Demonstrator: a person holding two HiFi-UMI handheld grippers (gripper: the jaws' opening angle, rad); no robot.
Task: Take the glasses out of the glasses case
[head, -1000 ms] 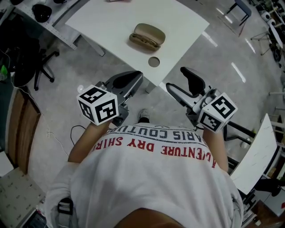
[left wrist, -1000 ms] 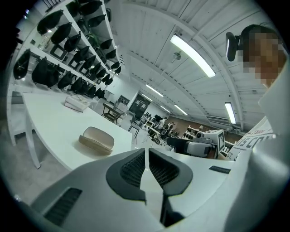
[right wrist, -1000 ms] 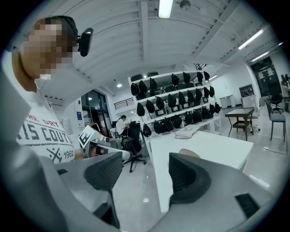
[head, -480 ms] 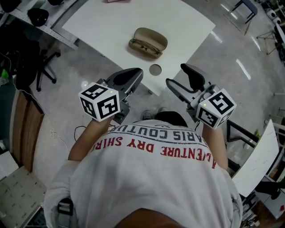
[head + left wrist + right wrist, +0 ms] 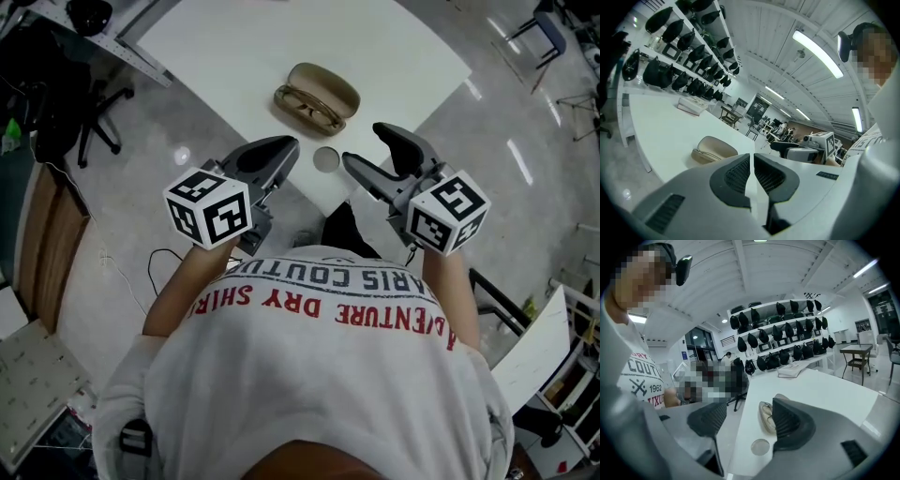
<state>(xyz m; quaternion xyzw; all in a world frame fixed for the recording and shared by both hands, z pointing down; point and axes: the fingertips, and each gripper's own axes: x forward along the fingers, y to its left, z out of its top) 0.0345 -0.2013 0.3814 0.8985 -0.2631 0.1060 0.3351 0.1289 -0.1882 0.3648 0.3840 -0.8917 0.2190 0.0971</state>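
Head view: the glasses case point(image 5: 323, 86) lies open on the white worktop point(image 5: 234, 47), near the corner closest to the person, and the glasses point(image 5: 307, 106) lie in its near half. A round cover point(image 5: 326, 159) is set into the worktop between the case and that corner. The left gripper point(image 5: 279, 148) hangs off the worktop's edge left of the corner, and the right gripper point(image 5: 366, 146) reaches over the edge to the right of it. Both are well apart from the case.

Left gripper view: the left gripper point(image 5: 751, 161) has its jaws pressed almost together, with only a thin slit between the ribbed pads and nothing in it. The glasses case point(image 5: 712, 149) sits on the worktop point(image 5: 661, 126) just beyond, left of the jaws.

Right gripper view: the right gripper point(image 5: 747, 420) has its jaws spread wide and empty. Past the gap lie the glasses case point(image 5: 767, 417), partly behind the right-hand jaw, and the round cover point(image 5: 760, 446), near the worktop point(image 5: 820, 394) edge.
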